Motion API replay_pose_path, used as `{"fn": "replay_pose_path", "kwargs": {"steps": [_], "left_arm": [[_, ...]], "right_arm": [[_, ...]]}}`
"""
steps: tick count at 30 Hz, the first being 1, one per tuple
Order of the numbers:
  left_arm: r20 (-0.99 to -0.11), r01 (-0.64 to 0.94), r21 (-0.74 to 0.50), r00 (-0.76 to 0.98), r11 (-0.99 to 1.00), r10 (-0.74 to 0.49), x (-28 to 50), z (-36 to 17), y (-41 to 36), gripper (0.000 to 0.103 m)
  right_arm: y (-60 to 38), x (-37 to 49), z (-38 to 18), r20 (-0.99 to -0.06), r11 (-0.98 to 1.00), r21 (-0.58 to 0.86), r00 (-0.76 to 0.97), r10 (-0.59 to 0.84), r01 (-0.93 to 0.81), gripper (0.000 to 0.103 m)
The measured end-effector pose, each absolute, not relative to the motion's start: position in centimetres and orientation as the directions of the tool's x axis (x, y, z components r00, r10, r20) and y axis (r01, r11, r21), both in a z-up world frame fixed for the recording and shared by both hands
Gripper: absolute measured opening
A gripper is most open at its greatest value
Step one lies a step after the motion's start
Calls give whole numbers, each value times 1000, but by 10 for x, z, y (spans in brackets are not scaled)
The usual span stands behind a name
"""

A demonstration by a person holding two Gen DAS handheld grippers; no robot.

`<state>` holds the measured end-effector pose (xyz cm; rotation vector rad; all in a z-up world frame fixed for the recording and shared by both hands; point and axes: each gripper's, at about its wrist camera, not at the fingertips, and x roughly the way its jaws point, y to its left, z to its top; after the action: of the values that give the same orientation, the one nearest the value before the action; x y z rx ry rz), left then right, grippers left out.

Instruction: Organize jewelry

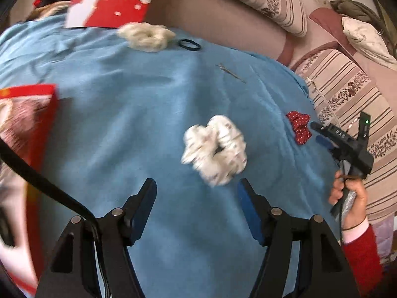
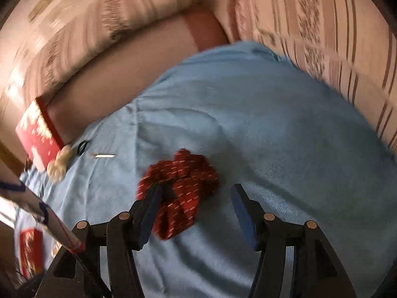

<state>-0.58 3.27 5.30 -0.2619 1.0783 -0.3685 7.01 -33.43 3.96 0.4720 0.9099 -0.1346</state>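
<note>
A white patterned scrunchie lies on the blue cloth just ahead of my open, empty left gripper. A red dotted bow lies at the cloth's right edge, with my right gripper just beside it. In the right wrist view the bow sits between and just ahead of my open right gripper, nearer the left finger. A fluffy cream scrunchie, a black hair tie and a thin metal hairpin lie at the far side.
A red box stands at the left edge of the cloth and a red lid at the far left. Striped bedding and pillows surround the cloth. The red lid also shows in the right wrist view.
</note>
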Motion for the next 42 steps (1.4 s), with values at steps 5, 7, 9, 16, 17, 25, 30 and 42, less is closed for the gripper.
{"fn": "replay_pose_path", "kwargs": {"steps": [5, 7, 9, 16, 17, 25, 30, 42], "left_arm": [[-807, 211, -426, 351, 880, -475, 27, 32, 2, 67], [-824, 207, -409, 334, 889, -457, 32, 25, -8, 67], [-839, 218, -389, 318, 895, -442, 33, 21, -18, 59], [-847, 262, -316, 355, 912, -395, 6, 47, -17, 9], [-837, 264, -320, 371, 910, -402, -3, 56, -11, 9], [-782, 248, -325, 472, 913, -406, -74, 107, 43, 9], [-768, 162, -317, 534, 935, -353, -118, 114, 80, 9], [-762, 9, -60, 646, 998, -51, -171, 115, 112, 9]], "right_arm": [[-329, 86, 23, -804, 897, 340, 581, 122, 282, 63], [-323, 89, 18, -811, 903, 338, 569, 135, 267, 48], [-318, 92, 10, -820, 901, 349, 549, 160, 259, 16], [-300, 65, 33, -788, 909, 364, 588, 182, 206, 12], [-294, 57, 40, -783, 915, 357, 595, 185, 186, 12], [-234, -8, 85, -736, 932, 361, 614, 286, -1, 12], [-183, -51, 93, -723, 919, 380, 586, 365, -104, 12], [-88, -111, 85, -740, 910, 332, 530, 415, -249, 12]]}}
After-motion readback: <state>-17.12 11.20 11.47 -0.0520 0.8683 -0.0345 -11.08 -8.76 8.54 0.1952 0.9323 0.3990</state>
